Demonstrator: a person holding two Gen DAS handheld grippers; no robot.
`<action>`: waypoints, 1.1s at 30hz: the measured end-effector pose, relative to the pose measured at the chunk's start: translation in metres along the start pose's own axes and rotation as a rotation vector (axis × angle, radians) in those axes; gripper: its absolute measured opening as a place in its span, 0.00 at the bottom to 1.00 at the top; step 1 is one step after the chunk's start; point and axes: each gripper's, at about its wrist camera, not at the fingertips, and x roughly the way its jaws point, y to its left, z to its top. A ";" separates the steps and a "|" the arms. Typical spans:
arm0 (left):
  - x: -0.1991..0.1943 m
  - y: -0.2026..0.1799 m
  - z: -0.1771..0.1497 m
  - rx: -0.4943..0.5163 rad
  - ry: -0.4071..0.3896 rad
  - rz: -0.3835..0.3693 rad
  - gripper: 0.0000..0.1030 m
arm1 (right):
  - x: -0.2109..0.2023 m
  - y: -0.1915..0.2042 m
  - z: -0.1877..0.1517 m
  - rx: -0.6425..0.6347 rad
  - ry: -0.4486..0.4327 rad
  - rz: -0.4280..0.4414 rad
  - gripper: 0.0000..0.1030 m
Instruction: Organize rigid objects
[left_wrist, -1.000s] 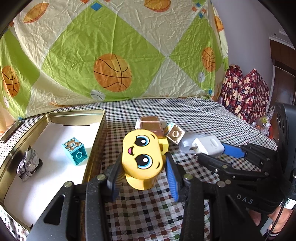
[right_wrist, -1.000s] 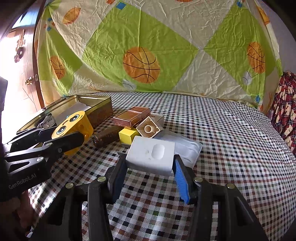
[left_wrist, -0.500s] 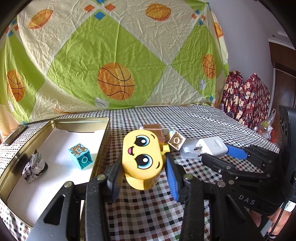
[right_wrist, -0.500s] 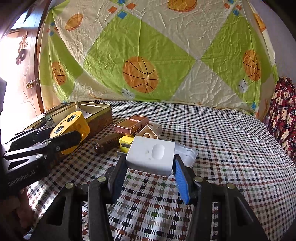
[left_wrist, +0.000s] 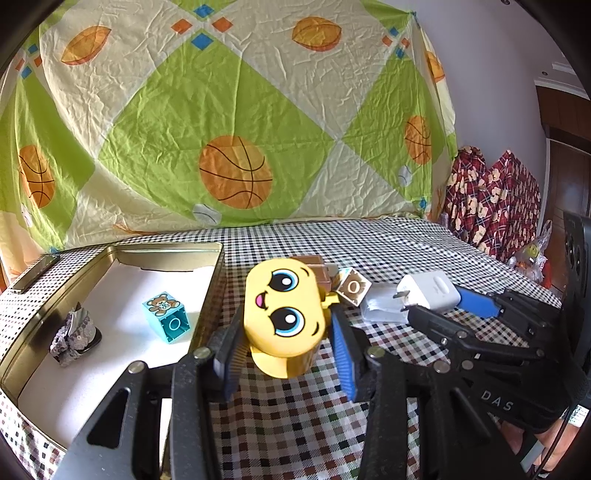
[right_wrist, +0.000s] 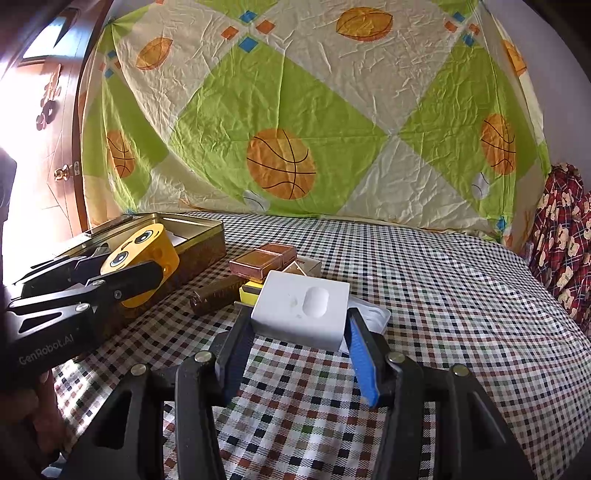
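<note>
Our left gripper (left_wrist: 284, 341) is clamped on the yellow cartoon-face toy (left_wrist: 282, 314), both pads pressed to its sides and the toy lifted clear of the checked tablecloth (left_wrist: 295, 424), just beside the right wall of the gold tin (left_wrist: 212, 291). From this left wrist view the tin already holds a teal bear block (left_wrist: 168, 317) and a crumpled silvery piece (left_wrist: 70, 338) on its white floor. To do this step well, we judge we should carry the toy high enough to clear the tin's rim, then set it on the bare floor near the teal block and only part the pads once it rests there. The right gripper (left_wrist: 436, 306) shows here too, closed on the white charger (left_wrist: 430, 293), its prongs pointing toward a wooden letter block (left_wrist: 352, 287).

From the right wrist view, our right gripper (right_wrist: 301, 332) grips that white charger (right_wrist: 303, 304) by its two narrow sides, held above the cloth. Behind it lie a copper-coloured box (right_wrist: 258, 262), a dark brown cylinder (right_wrist: 214, 295) and a small yellow block (right_wrist: 251, 290), all loose on the table. The left gripper (right_wrist: 122, 273) with its yellow toy (right_wrist: 142, 254) sits against the tin (right_wrist: 199, 243), so we should let it go in first and keep the charger back to avoid a bump.
</note>
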 end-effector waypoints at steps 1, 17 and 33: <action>0.000 0.000 0.000 -0.001 -0.002 0.001 0.40 | -0.001 0.000 0.000 0.000 -0.003 -0.001 0.50; -0.010 -0.002 -0.002 0.011 -0.057 0.005 0.40 | -0.013 0.002 -0.002 -0.009 -0.072 -0.017 0.50; -0.017 -0.004 -0.003 0.018 -0.097 0.017 0.40 | -0.021 0.005 -0.004 -0.022 -0.128 -0.027 0.50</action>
